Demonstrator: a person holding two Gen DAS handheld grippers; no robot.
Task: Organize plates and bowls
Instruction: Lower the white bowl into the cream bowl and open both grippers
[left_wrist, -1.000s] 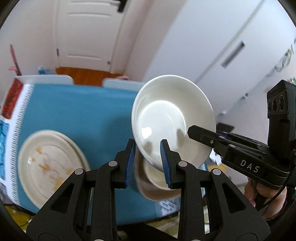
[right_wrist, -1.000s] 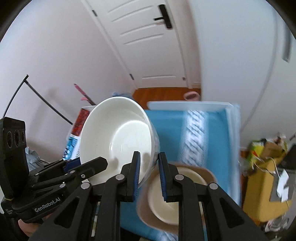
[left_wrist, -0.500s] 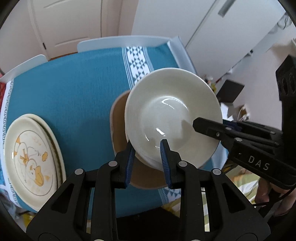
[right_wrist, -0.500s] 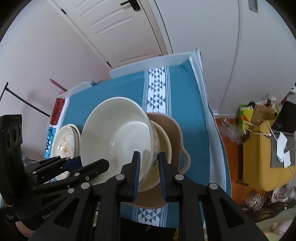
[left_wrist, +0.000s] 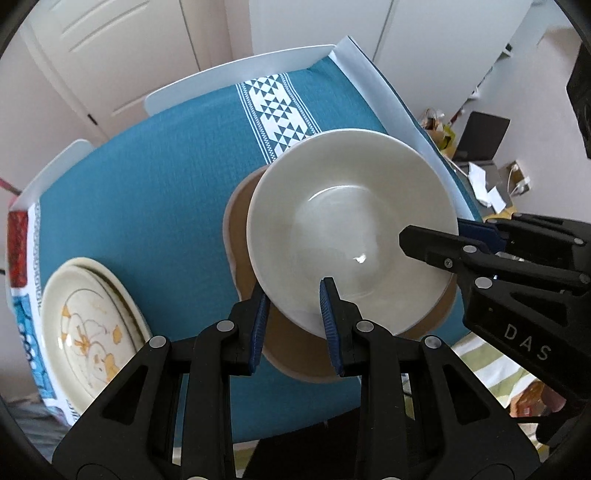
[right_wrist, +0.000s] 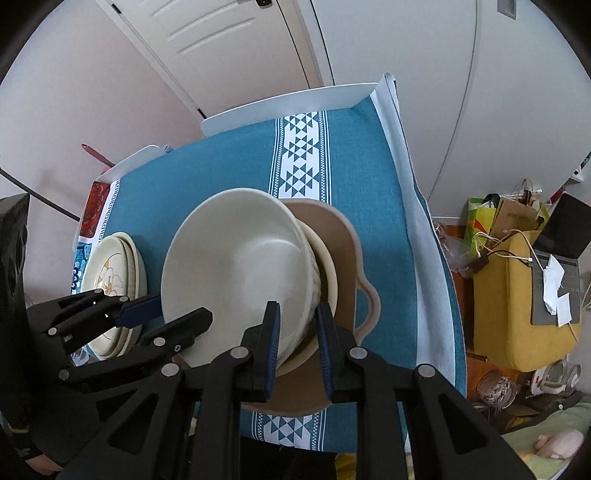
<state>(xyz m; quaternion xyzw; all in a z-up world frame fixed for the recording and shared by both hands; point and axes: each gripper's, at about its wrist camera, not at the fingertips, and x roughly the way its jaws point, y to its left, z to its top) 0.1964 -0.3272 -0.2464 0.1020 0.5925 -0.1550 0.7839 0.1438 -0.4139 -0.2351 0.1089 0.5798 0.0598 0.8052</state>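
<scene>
Both grippers hold one large white bowl (left_wrist: 351, 229) just above the table. My left gripper (left_wrist: 293, 291) is shut on its near rim, one pad inside and one outside. My right gripper (right_wrist: 295, 314) is shut on the opposite rim (right_wrist: 291, 325); in the left wrist view it (left_wrist: 436, 236) comes in from the right. The bowl (right_wrist: 236, 266) hangs slightly tilted over a smaller cream bowl (right_wrist: 328, 266) that sits in a tan handled dish (right_wrist: 343, 240). Whether the two bowls touch I cannot tell. The left gripper (right_wrist: 173, 314) shows at the lower left of the right wrist view.
A stack of flower-patterned plates (left_wrist: 88, 332) lies at the table's left edge. A teal tablecloth (left_wrist: 147, 184) with a white patterned band covers the table. White chair backs (left_wrist: 240, 74) line the far side. A yellow seat with a laptop (right_wrist: 517, 295) and bags stand on the floor to the right.
Both grippers came down with the white bowl and tipped to point at the table. The bowl went from steeply tilted in the air to nearly level over the tan dish.
</scene>
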